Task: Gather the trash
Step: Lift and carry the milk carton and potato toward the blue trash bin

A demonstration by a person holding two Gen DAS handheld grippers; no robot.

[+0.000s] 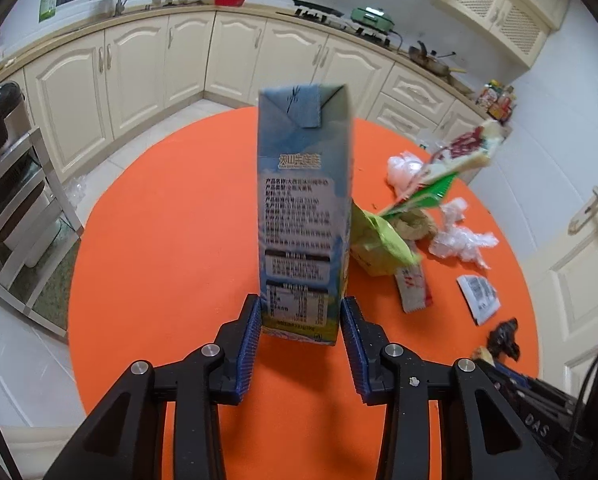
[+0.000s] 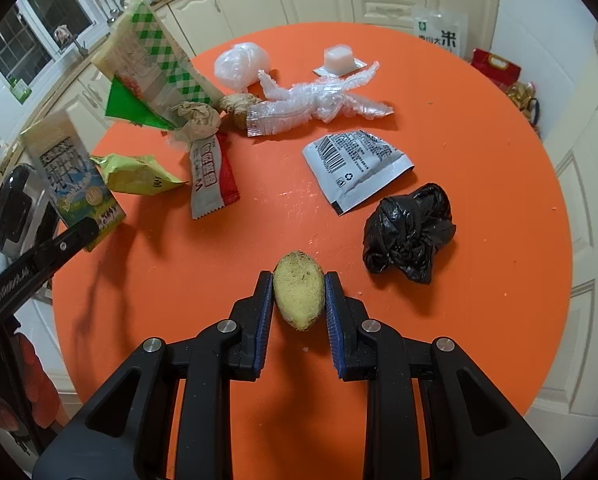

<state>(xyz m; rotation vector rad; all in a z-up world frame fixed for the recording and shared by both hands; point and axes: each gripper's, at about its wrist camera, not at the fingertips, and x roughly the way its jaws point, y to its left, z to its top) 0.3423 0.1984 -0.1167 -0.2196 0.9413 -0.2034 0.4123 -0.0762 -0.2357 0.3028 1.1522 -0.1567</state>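
My left gripper is shut on a tall blue milk carton, held upright above the round orange table. The carton also shows in the right wrist view at the far left. My right gripper is shut on a yellowish oval food scrap just above the table. Loose trash lies on the table: a crumpled black bag, a white sachet, a red-and-white wrapper, a yellow-green packet, clear plastic wrap.
A green-checked box stands tilted at the table's far left, with brown crumpled paper beside it. A white plastic bag and a small white cup lie at the far edge. Cream kitchen cabinets ring the table.
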